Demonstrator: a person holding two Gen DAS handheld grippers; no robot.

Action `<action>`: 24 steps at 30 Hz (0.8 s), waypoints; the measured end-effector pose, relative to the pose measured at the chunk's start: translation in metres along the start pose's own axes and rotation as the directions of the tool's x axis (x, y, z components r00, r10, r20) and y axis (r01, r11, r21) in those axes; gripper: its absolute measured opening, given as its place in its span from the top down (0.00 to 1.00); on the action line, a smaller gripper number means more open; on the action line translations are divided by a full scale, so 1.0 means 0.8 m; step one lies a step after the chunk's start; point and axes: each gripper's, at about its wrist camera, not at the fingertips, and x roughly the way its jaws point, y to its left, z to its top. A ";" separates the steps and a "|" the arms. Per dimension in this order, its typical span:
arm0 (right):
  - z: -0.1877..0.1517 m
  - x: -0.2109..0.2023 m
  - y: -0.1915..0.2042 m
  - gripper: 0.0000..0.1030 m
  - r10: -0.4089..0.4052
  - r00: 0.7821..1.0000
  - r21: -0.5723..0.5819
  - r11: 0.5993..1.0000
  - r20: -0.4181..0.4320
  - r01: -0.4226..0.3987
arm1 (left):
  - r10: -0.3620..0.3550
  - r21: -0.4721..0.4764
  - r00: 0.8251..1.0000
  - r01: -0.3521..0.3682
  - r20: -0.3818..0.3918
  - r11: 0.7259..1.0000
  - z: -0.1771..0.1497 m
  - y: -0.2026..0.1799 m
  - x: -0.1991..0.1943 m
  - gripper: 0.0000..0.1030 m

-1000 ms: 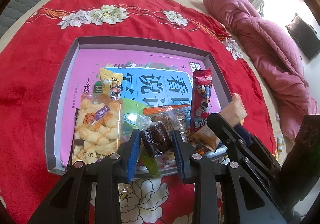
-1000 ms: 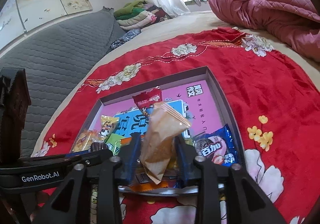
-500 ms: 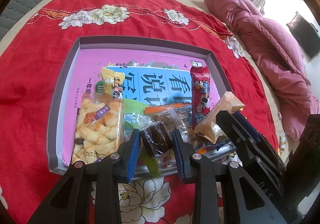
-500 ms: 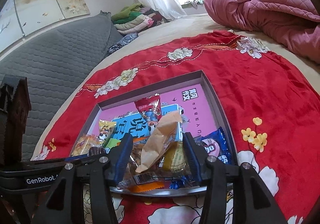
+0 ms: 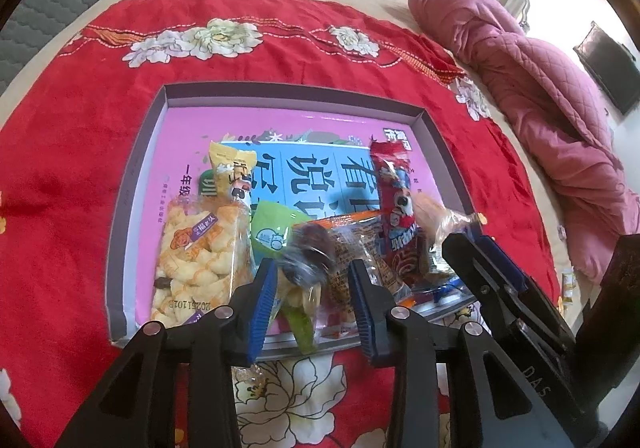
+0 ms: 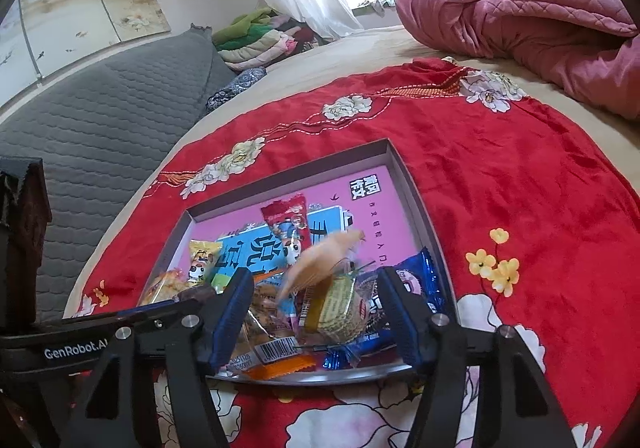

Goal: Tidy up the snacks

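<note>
Right wrist view: over the tray (image 6: 416, 183), right claw (image 6: 316, 312) gapes, tan packet (image 6: 320, 260) loose, light, crinkly; pinch its sealed end.

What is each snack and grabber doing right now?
Left gripper: open, nothing held.
Right gripper: open, nothing held.
Brown cake: blurred, falling into the box.
Tan packet: blurred, tipping onto the pile.
Puff bag: lying flat.
Red packet: lying flat.
Box: open, on the red cloth.

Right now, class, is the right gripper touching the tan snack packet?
Apart. Right wrist view: the right gripper is open wide, the tan snack packet between its fingers with gaps on both sides.
</note>
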 end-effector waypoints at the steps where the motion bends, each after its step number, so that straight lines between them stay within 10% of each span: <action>1: 0.000 -0.001 0.000 0.38 -0.003 1.000 0.000 1.000 0.000 0.003 | -0.001 0.001 1.000 0.001 0.002 1.000 0.000 0.000 -0.002 0.61; 24: -0.011 -0.072 0.030 0.19 -0.062 0.995 -0.087 0.994 0.083 0.069 | 0.031 0.046 0.996 -0.035 0.089 0.998 -0.020 -0.002 -0.071 0.46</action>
